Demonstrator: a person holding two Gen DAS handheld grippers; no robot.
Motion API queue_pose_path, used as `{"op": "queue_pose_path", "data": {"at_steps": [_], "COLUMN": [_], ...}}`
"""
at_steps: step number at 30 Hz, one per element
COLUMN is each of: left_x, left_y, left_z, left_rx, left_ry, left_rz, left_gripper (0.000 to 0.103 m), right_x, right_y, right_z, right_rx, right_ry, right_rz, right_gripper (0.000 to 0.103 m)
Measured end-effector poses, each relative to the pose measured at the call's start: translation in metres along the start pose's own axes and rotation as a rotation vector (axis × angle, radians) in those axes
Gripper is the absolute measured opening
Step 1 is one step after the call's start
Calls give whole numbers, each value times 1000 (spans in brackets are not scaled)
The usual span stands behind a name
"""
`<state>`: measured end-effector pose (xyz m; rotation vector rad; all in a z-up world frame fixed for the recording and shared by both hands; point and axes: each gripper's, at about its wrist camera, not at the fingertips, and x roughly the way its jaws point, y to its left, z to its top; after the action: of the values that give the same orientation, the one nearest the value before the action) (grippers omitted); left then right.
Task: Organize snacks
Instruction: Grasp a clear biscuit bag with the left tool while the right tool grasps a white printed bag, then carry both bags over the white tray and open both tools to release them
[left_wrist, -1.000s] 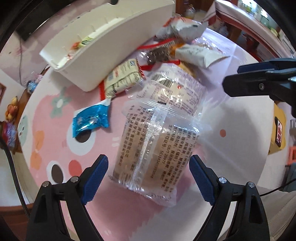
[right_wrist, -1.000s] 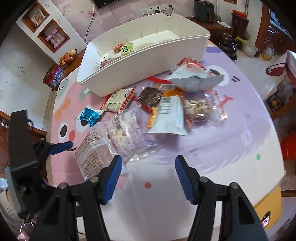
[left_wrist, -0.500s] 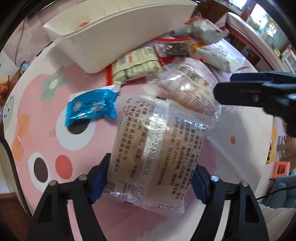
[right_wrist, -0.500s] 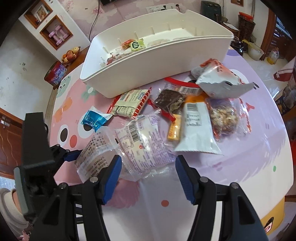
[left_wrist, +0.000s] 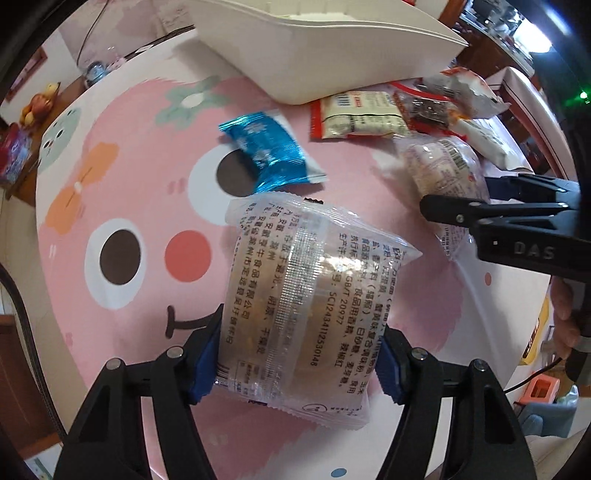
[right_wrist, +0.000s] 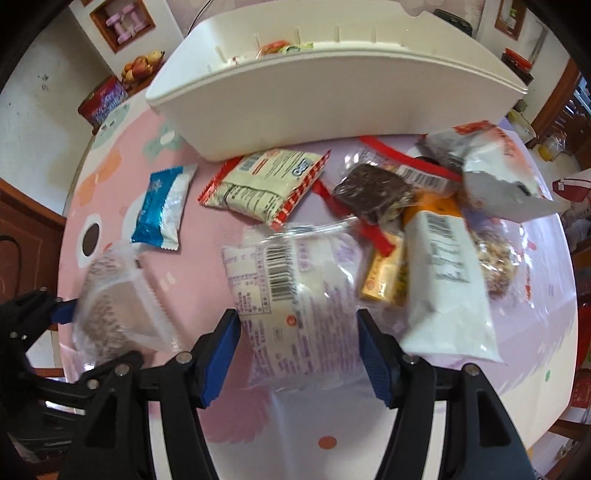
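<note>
My left gripper (left_wrist: 299, 358) is shut on a clear-wrapped brown cake (left_wrist: 295, 291) and holds it above the pink table mat; it also shows at the left of the right wrist view (right_wrist: 114, 314). My right gripper (right_wrist: 299, 350) is open, its fingers on either side of a second clear cake packet with purple print (right_wrist: 295, 302), which lies on the mat; that packet also shows in the left wrist view (left_wrist: 447, 173). A white bin (right_wrist: 332, 96) with a few snacks inside stands behind the pile.
Loose snacks lie in front of the bin: a blue foil packet (right_wrist: 162, 210), a red-edged cracker pack (right_wrist: 266, 184), a dark bar (right_wrist: 373, 192), a yellow bar (right_wrist: 384, 280), a white sachet (right_wrist: 447, 280) and a grey bag (right_wrist: 491, 173). The table edge runs along the right.
My left gripper has closed on the brown cake packet and lifted it off the mat. My right gripper has moved forward so that its open fingers stand around the purple-print packet.
</note>
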<state>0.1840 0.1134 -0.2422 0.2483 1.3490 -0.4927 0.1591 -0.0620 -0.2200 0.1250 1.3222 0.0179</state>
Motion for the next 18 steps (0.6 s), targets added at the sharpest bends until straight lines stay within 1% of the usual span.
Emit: {"op": "queue_pose_path", "data": {"at_steps": [2, 5, 7, 9, 14, 18], "left_x": [0, -1, 3, 4, 4, 3], "left_y": [1, 1, -8, -9, -8, -8], "left_z": [0, -1, 3, 3, 5, 4], "left_rx": [-15, -31, -34, -35, -47, -74], "left_ry": [-2, -4, -2, 1, 12, 28], "left_rz": [0, 0, 6, 10, 17, -6], "left_gripper": [68, 69, 69, 68, 68, 68], "right_x": [2, 5, 7, 6, 4, -4], "right_y": [4, 14, 20, 24, 19, 14], "right_z": [1, 3, 4, 3, -4, -16], "right_rx": [-11, -72, -100, -106, -96, -89], "right_ry": [-8, -18, -26, -35, -26, -10], "right_rz": [-6, -52, -90, -87, -77, -75], "right_gripper": [66, 66, 62, 53, 50, 49]}}
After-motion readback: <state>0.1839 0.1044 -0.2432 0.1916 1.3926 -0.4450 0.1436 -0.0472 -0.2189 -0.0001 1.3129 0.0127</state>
